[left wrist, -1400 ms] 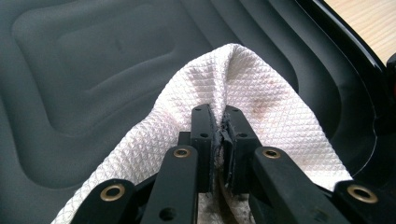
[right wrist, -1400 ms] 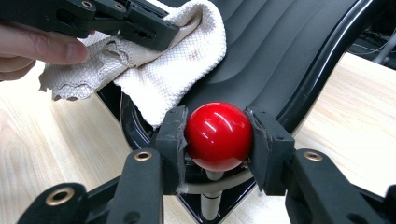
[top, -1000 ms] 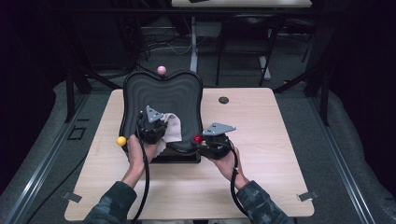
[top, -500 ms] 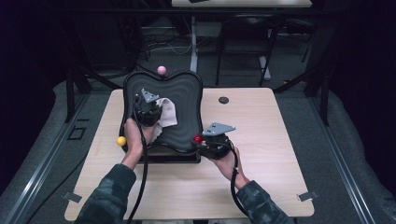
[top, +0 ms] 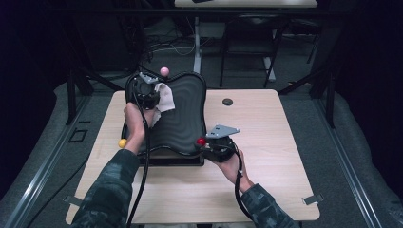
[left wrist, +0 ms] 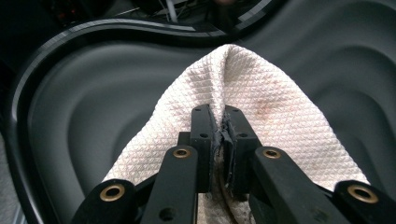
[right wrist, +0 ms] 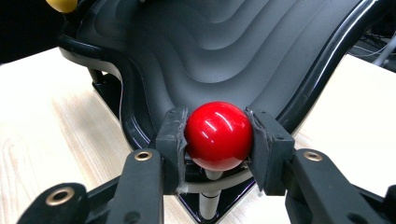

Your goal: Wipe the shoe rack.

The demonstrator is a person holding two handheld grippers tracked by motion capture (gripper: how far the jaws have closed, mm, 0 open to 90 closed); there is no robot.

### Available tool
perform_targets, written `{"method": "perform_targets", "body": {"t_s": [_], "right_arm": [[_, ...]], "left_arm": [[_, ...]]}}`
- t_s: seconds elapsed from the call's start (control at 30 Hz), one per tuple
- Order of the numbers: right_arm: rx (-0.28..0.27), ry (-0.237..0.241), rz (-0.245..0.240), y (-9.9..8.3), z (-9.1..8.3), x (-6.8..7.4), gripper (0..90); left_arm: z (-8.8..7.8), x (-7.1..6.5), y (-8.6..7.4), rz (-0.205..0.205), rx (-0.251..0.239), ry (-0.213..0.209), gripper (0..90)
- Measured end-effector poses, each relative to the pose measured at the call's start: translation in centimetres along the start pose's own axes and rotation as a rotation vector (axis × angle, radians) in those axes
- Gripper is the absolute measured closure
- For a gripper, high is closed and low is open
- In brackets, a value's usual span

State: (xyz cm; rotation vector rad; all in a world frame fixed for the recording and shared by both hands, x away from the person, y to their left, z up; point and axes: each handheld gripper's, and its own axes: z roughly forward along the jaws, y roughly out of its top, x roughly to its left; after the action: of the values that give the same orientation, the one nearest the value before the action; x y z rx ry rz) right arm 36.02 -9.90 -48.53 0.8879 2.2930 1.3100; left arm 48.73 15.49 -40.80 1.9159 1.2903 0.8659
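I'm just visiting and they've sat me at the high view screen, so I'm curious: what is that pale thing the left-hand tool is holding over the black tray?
Observer: A white cloth with a quilted diamond weave, pinched between the left gripper jaws.
Operator: Is the cloth clean?
Observer: Not quite; the left gripper view shows a faint brownish stain right of the jaws.
Operator: And that red dot by the other tool?
Observer: A glossy red ball on a short post, clamped on both sides by the right gripper.
Operator: Is the tray flat?
Observer: No, the black tray has stepped, wavy ridges.
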Motion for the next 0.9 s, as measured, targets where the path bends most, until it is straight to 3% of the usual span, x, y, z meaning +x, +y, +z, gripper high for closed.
{"method": "perform_targets", "body": {"t_s": [0.17, 0.3, 0.9], "right_arm": [[-0.001, 0.002, -0.001, 0.0, 0.0, 0.0, 60.1], [-0.001, 0.002, -0.002, 0.0, 0.0, 0.0, 60.1], [-0.002, 0.001, -0.002, 0.0, 0.0, 0.0, 60.1]], "left_arm": [[0.6, 0.6, 1.2, -0.008, 0.010, 0.024, 83.7], [0.8, 0.9, 1.5, -0.028, 0.011, 0.019, 83.7], [-0.8, 0.7, -1.9, -0.018, -0.007, -0.018, 83.9]]}}
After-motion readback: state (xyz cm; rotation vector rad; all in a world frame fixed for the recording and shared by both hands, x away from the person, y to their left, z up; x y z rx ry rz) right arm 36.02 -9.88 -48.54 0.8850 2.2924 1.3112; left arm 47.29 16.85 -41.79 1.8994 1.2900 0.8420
